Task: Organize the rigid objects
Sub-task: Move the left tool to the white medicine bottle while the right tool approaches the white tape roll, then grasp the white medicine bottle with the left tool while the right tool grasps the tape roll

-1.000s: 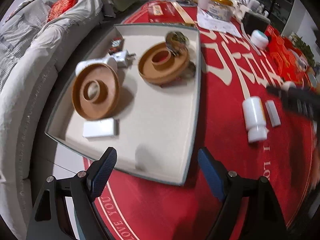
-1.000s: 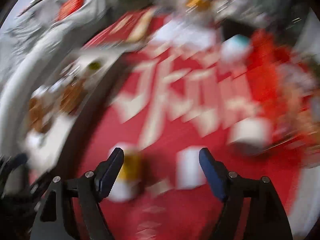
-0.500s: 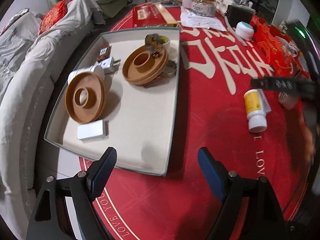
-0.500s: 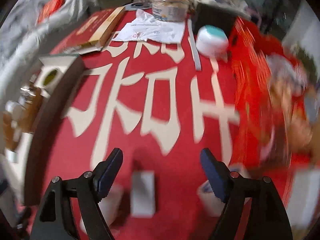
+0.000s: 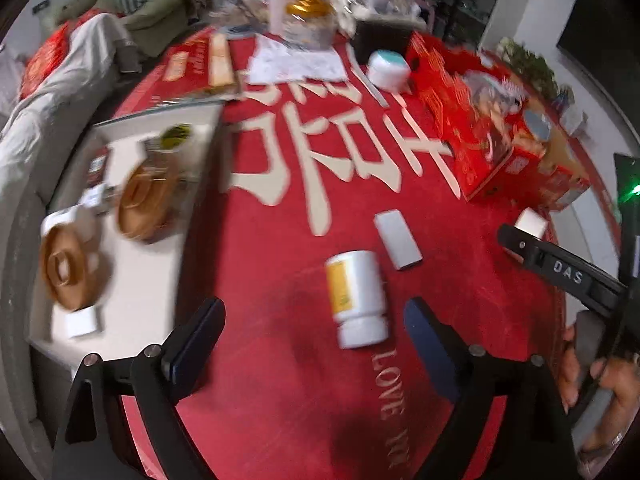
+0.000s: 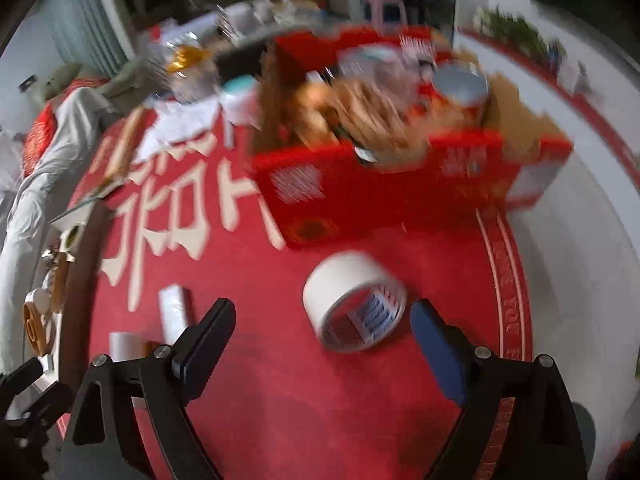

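Note:
A white pill bottle (image 5: 356, 300) with a yellow label lies on the red tablecloth, just ahead of my left gripper (image 5: 316, 344), whose jaws are opening with nothing pressed between them. Beside the bottle lies a flat white box (image 5: 397, 239). A white tape roll (image 6: 354, 300) rests on its side just ahead of my right gripper (image 6: 322, 344), whose jaws are also opening and hold nothing. The white tray (image 5: 140, 280) at the left holds two brown tape rolls (image 5: 146, 204), a plug and small items. The pill bottle (image 6: 122, 346) and the white box (image 6: 174, 312) also show in the right wrist view.
A red gift box (image 6: 384, 196) full of snacks stands behind the tape roll. A white jar with a teal lid (image 5: 389, 68), papers, a gold-lidded jar (image 5: 308, 20) and a black box crowd the table's far side. A grey sofa (image 5: 52, 100) runs along the left.
Both grippers swung right across the table and their jaws widened. The left view went from the tray to the pill bottle; the right view now faces the white tape roll and red box.

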Available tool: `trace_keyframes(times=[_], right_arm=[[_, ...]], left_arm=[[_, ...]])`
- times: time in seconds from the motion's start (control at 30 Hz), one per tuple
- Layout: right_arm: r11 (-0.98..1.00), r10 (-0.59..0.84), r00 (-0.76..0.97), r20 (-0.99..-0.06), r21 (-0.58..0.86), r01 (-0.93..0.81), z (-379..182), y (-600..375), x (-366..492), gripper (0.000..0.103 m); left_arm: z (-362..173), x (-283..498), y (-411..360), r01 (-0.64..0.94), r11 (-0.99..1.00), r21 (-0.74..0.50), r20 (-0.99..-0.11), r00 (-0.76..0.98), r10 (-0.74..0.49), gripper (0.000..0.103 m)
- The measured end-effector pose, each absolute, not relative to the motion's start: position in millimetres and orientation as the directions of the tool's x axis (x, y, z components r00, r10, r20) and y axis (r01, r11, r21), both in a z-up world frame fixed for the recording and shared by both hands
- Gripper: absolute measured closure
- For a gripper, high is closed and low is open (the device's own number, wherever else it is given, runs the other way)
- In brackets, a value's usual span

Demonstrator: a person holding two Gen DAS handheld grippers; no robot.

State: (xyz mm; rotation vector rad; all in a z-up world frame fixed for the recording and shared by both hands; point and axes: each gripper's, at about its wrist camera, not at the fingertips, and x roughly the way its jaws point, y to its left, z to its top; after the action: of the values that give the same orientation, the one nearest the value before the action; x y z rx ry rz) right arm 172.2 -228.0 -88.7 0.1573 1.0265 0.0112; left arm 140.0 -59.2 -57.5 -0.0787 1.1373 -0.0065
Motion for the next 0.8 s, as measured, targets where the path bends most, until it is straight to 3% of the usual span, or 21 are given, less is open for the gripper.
trace_keyframes(times=[0.33, 0.37, 0.43, 0.53, 0.63, 0.77, 0.8], right_arm=[[0.998, -0.033, 0.488, -0.872, 0.0, 0.068, -126.3, -236.3, 195.9, 0.013], [0.998, -0.031, 0.494, -0.869, 0.004, 0.069, -124.3, -235.9, 197.2, 0.017], [0.999, -0.017, 0.512, -0.859, 0.006, 0.044, -119.2, -227.5, 198.9, 0.06], [0.998, 0.067, 0.496, -0.866, 0.058, -0.034, -114.8, -210.5, 196.9, 0.082], [0.986, 0.165, 0.441, -0.882, 0.135, -0.099, -113.1, -200.5, 181.4, 0.087], [0.932, 0.34, 0.32, -0.885, 0.27, -0.242, -113.9, -186.3, 150.0, 0.086], [0.916, 0.368, 0.305, -0.879, 0.286, -0.279, -111.2, -184.2, 138.7, 0.077]], left_arm=[[-112.5, 168.0, -74.2, -0.072, 0.997, 0.012, -0.941, 0.337, 0.036, 0.009], [-112.9, 168.1, -73.3, -0.077, 0.997, 0.001, -0.942, 0.334, 0.027, 0.009], [-112.4, 166.7, -71.0, -0.078, 0.997, 0.0, -0.942, 0.334, 0.026, 0.009], [-112.0, 165.5, -69.3, -0.08, 0.997, -0.003, -0.942, 0.336, 0.024, 0.012], [-110.3, 162.2, -67.9, -0.086, 0.996, -0.003, -0.937, 0.347, 0.027, 0.018], [-111.0, 159.2, -63.9, -0.083, 0.997, -0.001, -0.936, 0.351, 0.029, 0.017], [-110.9, 158.3, -63.5, -0.084, 0.996, 0.0, -0.935, 0.353, 0.03, 0.016]])
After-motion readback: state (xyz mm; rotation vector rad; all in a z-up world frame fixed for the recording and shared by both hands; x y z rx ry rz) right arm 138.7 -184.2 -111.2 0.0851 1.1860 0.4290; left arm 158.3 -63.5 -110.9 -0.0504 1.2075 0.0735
